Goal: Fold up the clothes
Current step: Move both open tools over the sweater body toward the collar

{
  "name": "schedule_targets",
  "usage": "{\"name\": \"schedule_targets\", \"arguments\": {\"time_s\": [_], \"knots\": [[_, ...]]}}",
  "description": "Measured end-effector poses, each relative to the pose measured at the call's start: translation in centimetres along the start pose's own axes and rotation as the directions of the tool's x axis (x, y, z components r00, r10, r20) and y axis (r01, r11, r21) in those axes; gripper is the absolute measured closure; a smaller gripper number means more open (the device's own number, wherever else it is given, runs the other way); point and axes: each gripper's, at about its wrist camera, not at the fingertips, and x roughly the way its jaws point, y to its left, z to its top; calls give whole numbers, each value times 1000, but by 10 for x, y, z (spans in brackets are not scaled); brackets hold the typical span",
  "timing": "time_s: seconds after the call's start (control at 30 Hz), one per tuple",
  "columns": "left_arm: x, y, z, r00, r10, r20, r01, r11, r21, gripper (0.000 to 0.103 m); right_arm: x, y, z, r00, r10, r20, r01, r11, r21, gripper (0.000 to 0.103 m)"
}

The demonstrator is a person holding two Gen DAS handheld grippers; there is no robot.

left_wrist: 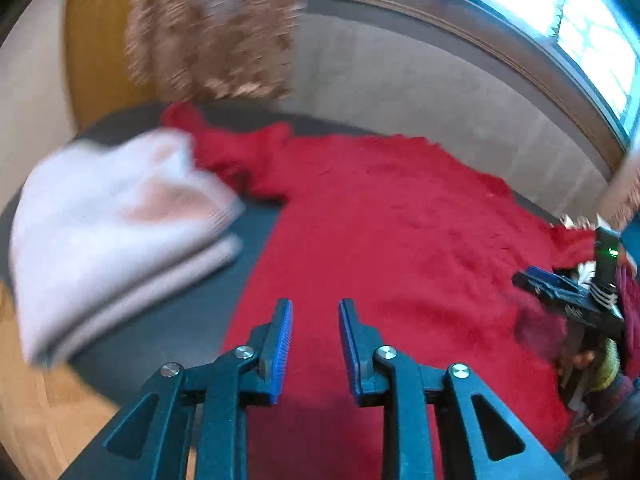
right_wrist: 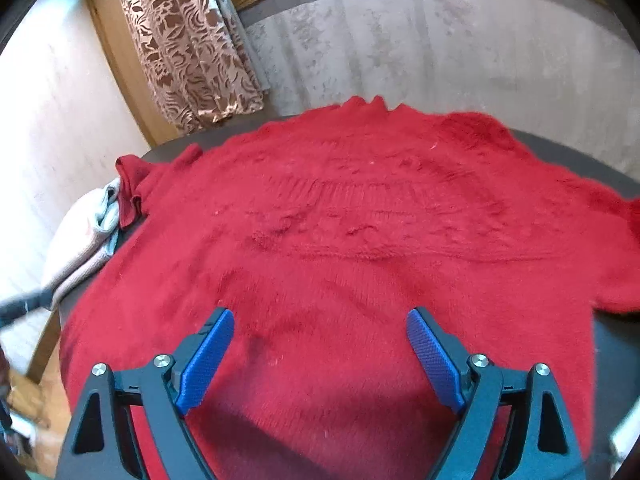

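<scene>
A fuzzy red knitted sweater lies spread flat across most of a dark round surface, one sleeve bunched at the far left edge. Just beside that sleeve sits a folded pale pink-and-white garment, blurred in the left wrist view. The left hand-held gripper hovers over the sweater's near edge, its blue pads slightly apart and holding nothing. The right hand-held gripper hangs above the sweater's lower body, spread wide and empty. A brown patterned curtain hangs behind.
</scene>
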Motion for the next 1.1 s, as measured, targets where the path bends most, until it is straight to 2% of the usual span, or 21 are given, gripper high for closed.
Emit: {"name": "schedule_targets", "arguments": {"time_s": [0.1,0.17,0.23,0.27,0.4,0.5,0.53,0.6,0.7,0.83,0.93,1.0,1.07,1.1], "knots": [[25,-26,13,1000,18,-9,-17,995,99,79,-26,8,-7,1000,-2,8,3,997,-83,14],[38,-38,8,998,44,-38,-38,990,135,79,-32,7,-24,1000,-6,-27,4,996,-93,13],[59,-40,-8,990,82,-119,-67,990,126,79,-37,6,-41,998,-12,-64,6,995,-100,12],[62,-38,-17,988,88,-124,-75,991,107,79,-37,3,-55,995,-53,-87,43,993,-107,12],[48,-33,-43,989,88,-117,-82,995,50,77,-61,-6,-88,993,-116,-34,109,980,-164,12],[40,-36,-46,987,88,-131,-82,995,50,77,-66,-21,-91,993,-111,-35,106,986,-129,10],[40,-35,-40,987,62,-146,-57,998,39,77,-65,-21,-88,993,-110,-52,102,986,-133,8],[40,-34,-23,985,-8,-175,10,1000,9,77,-62,-19,-81,990,-108,-93,93,984,-150,5],[36,-44,13,995,-44,-93,49,998,45,77,-63,-23,-66,987,-86,-132,69,990,-125,5],[67,-71,62,998,-50,-34,55,988,143,76,-65,-35,-14,1000,-13,-15,13,1000,-25,5],[92,-91,98,998,-56,5,54,975,214,76,-53,-46,34,996,38,74,-41,999,35,6],[111,-102,120,998,-55,20,48,967,249,76,-32,-48,63,994,62,89,-65,998,26,6],[133,-105,132,999,-35,18,29,965,260,76,2,-54,90,996,66,60,-67,997,23,7],[144,-103,136,1000,-18,14,14,967,253,76,19,-57,98,998,40,42,-41,999,14,8]]}}
